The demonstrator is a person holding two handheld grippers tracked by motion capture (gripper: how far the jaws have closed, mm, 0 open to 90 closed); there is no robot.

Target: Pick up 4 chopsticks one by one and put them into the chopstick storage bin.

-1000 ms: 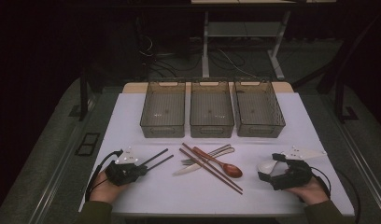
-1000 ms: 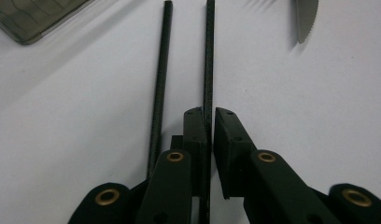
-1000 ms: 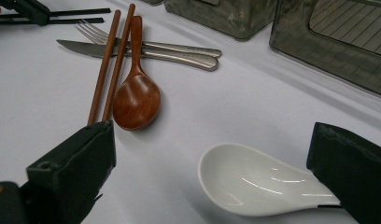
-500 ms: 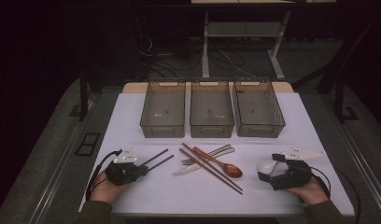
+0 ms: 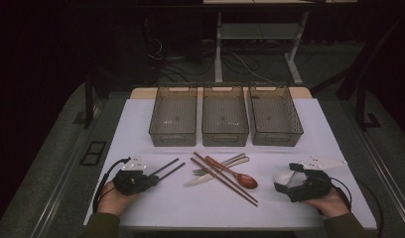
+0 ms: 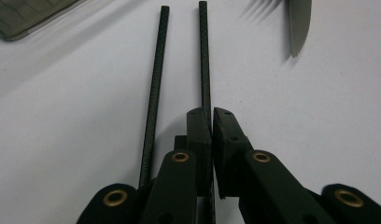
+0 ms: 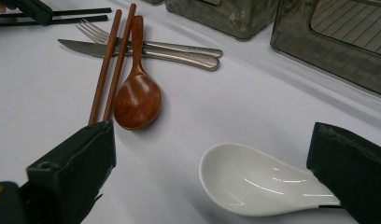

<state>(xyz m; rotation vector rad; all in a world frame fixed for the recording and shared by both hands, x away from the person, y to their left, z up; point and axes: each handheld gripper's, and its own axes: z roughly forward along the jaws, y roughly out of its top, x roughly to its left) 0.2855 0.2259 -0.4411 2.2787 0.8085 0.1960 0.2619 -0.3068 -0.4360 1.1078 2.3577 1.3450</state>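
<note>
So the left gripper is sitting at the near left of the white table, and its jaws are pinching shut on one of the two black chopsticks. From above that grip is hard to read, you just get two dark sticks poking out of a dark lump. The left gripper view is doing the real work here: the jaws are nearly touching, with the right-hand stick of the black chopsticks running down between them, while the other stick is lying just beside the jaws, outside them. They've just been closing the last little bit.

The right gripper is resting at the near right with its jaws standing wide, holding nothing. The white spoon looks like a pale blob from the high view, but the right gripper view is showing the white spoon lying between the spread jaws, bowl up, handle end going behind one jaw. Can't tell if that jaw is touching it.

In the middle, the wooden spoon, brown chopsticks, fork and knife are lying in a crossed pile. Three clear bins are lined up behind, visible whole from above.
</note>
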